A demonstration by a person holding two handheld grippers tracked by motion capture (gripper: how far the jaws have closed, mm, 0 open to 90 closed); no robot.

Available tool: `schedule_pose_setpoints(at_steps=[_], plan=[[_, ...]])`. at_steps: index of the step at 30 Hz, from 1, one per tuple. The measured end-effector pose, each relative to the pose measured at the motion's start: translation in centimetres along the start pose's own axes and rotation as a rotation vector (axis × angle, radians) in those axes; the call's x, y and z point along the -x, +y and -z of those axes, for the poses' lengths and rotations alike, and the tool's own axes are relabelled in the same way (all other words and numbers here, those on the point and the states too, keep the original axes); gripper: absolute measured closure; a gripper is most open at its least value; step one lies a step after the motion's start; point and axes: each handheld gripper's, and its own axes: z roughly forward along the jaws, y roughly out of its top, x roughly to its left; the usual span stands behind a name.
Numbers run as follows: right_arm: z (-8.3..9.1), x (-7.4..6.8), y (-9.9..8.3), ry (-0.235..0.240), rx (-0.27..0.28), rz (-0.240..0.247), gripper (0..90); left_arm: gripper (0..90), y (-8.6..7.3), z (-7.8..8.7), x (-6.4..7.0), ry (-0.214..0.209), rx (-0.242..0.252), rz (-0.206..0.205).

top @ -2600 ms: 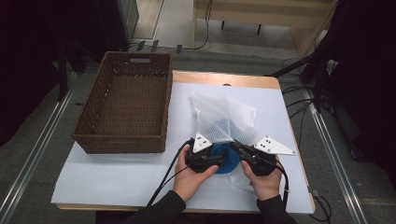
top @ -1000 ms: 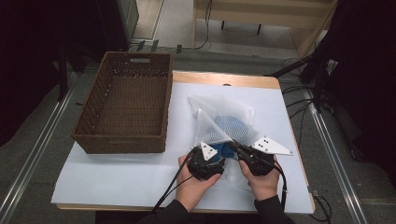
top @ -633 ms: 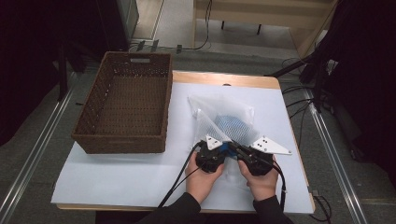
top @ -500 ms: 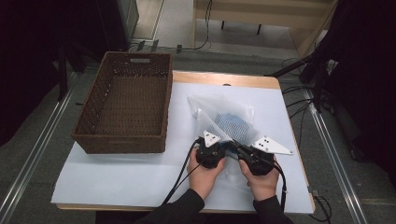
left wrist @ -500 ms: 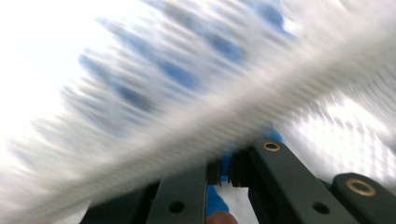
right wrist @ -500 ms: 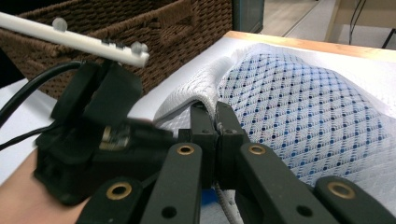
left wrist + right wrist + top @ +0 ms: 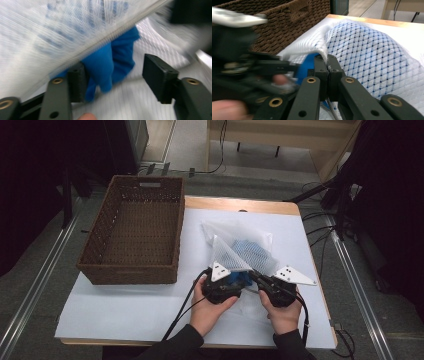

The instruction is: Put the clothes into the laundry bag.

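A white mesh bag (image 7: 235,251) lies on the white-covered table (image 7: 125,315), with a blue cloth (image 7: 251,251) showing through its mesh. My right gripper (image 7: 328,71) is shut on the bag's (image 7: 367,52) corded rim and holds it up in a peak. My left gripper (image 7: 117,80) is open at the bag's mouth. A fold of the blue cloth (image 7: 112,60) hangs between its jaws against the left one, under the lifted mesh (image 7: 57,30). In the high view the left gripper (image 7: 223,281) and right gripper (image 7: 264,285) sit close together at the bag's near edge.
A brown wicker basket (image 7: 132,235) stands on the left half of the table, also close behind the bag in the right gripper view (image 7: 282,20). Cables trail from both grippers toward the table's front edge. Bare white cover lies at the front left.
The blue cloth went from lying in front of the bag to inside it. My left gripper shifted right to the bag's mouth, and the right gripper lifted the rim.
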Motion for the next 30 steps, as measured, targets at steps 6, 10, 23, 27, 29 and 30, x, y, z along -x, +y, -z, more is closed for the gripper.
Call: schedule_pose_setpoints(at_steps=[6,10,23,27,29,30], plan=[[0.1,0.1,0.0,0.000,0.000,0.010,90.0,35.1,-2.0,4.6,-1.2,0.059,0.018,-0.070],[0.2,0.1,-0.1,0.001,-0.004,0.016,90.0,34.8,-3.7,5.7,-2.7,0.126,-0.039,-0.054],[-1.7,0.5,-1.8,-0.011,-0.144,0.071,90.0,82.5,-3.9,5.0,-4.4,0.040,-0.191,0.042],[-2.5,1.5,-2.8,-0.045,-0.227,0.089,90.0,89.6,-4.2,5.6,-4.8,-0.048,-0.195,0.081],[-2.9,2.2,-3.3,-0.041,-0.257,0.076,90.0,89.9,-4.4,6.0,-5.1,-0.093,-0.206,0.107],[-2.9,2.4,-3.5,-0.050,-0.273,0.078,90.0,90.0,-4.5,6.3,-5.2,-0.119,-0.210,0.123]])
